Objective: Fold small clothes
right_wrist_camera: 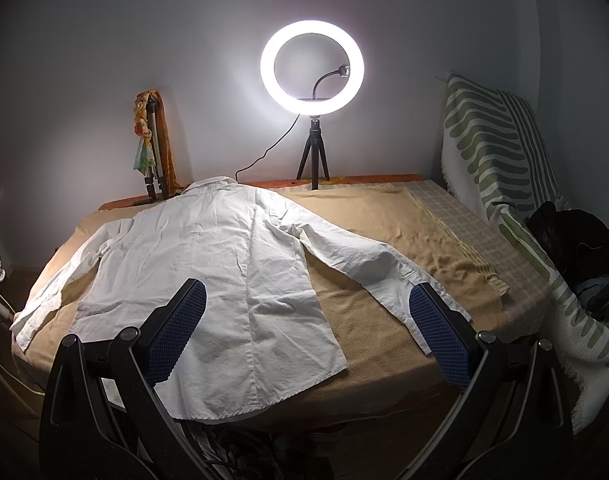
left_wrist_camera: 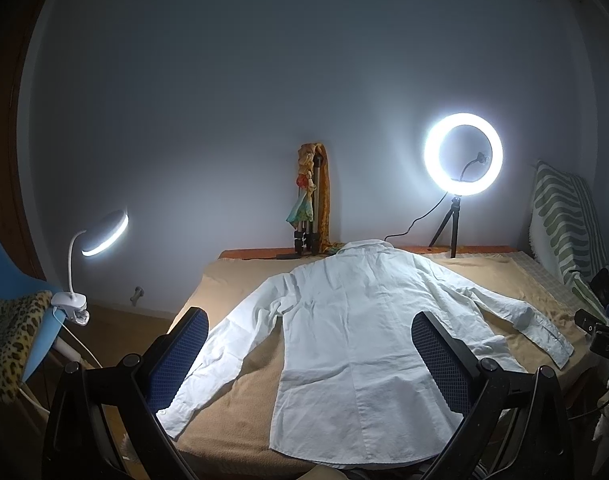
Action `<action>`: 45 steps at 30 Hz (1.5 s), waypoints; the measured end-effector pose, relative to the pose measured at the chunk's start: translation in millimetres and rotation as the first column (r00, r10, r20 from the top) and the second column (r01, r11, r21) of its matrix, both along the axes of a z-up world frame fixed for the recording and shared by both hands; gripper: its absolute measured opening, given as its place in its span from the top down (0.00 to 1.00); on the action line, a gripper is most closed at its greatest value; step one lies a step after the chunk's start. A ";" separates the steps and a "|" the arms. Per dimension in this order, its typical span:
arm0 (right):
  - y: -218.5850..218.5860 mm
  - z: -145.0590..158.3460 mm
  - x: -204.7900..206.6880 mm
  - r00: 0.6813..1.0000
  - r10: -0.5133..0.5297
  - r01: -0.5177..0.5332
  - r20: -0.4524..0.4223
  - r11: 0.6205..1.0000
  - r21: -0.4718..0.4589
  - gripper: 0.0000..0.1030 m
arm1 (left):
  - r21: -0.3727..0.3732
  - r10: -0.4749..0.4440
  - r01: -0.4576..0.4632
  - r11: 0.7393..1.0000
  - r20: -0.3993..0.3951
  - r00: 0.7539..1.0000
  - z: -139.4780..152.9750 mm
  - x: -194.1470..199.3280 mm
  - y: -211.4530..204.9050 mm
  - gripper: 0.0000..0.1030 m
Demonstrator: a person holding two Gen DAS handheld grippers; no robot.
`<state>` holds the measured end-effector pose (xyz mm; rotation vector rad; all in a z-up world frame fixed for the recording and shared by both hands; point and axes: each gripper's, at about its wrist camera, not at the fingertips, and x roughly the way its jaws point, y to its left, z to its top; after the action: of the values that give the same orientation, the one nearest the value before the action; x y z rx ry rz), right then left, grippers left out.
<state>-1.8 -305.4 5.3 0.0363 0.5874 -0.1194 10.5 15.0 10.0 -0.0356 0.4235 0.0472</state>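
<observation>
A tan blanket (left_wrist_camera: 232, 432) covers the bed, and on it a white long-sleeved shirt (left_wrist_camera: 356, 320) lies flat and unfolded, collar toward 12 o'clock, hem toward 6, one sleeve running out to 8 o'clock and the other to 3. A green-striped throw (right_wrist_camera: 500, 152) hangs at 3 o'clock in the right wrist view. A lit ring light (left_wrist_camera: 463, 153) stands on a small tripod by the wall at 1 o'clock, beyond the collar. A clip-on lamp (left_wrist_camera: 104, 234) glows at 9 o'clock. The left gripper (left_wrist_camera: 310, 360) hovers over the shirt's lower half, fingers spread wide, holding nothing. The right gripper (right_wrist_camera: 304, 332) is likewise spread wide and empty, over the hem and right cuff.
</observation>
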 end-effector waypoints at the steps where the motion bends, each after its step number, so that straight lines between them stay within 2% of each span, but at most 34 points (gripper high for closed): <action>1: 0.1 -0.1 -0.1 1.000 0.000 0.000 0.000 1.000 0.000 0.00 | 0.001 0.001 -0.001 1.000 -0.001 1.000 -0.2 0.0 -0.4 0.00; 19: 3.2 -0.4 1.0 1.000 0.005 -0.005 0.001 1.000 -0.002 0.00 | -0.004 0.038 -0.038 0.999 -0.021 0.999 -9.5 5.7 11.6 0.00; 28: 13.7 -7.7 8.3 1.000 0.029 -0.029 -0.006 1.000 -0.004 0.00 | 0.027 0.074 -0.073 0.997 -0.029 0.997 -19.8 16.9 31.6 0.00; 34: 20.2 -12.4 12.5 0.999 0.053 -0.053 -0.005 0.998 0.014 0.00 | 0.056 0.149 -0.146 0.988 -0.058 0.987 -49.4 40.3 72.6 0.01; 38: 23.8 -17.6 15.3 0.998 0.063 -0.062 -0.014 0.998 0.022 0.00 | 0.103 0.178 -0.166 0.981 -0.122 0.976 -77.6 63.3 105.5 0.10; 43: 28.0 -25.7 18.0 0.997 0.070 -0.069 -0.033 0.997 0.028 0.00 | 0.054 0.166 -0.158 0.986 -0.232 0.958 -116.7 94.5 153.9 0.25; 45: 30.3 -28.2 19.2 0.996 0.074 -0.072 -0.042 0.997 0.034 0.00 | -0.028 0.128 -0.142 0.989 -0.284 0.950 -131.6 107.3 177.0 0.28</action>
<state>17.5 -275.1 -23.0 0.0438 0.6335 -0.0397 117.8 192.0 -121.6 -0.1063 0.7074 0.1791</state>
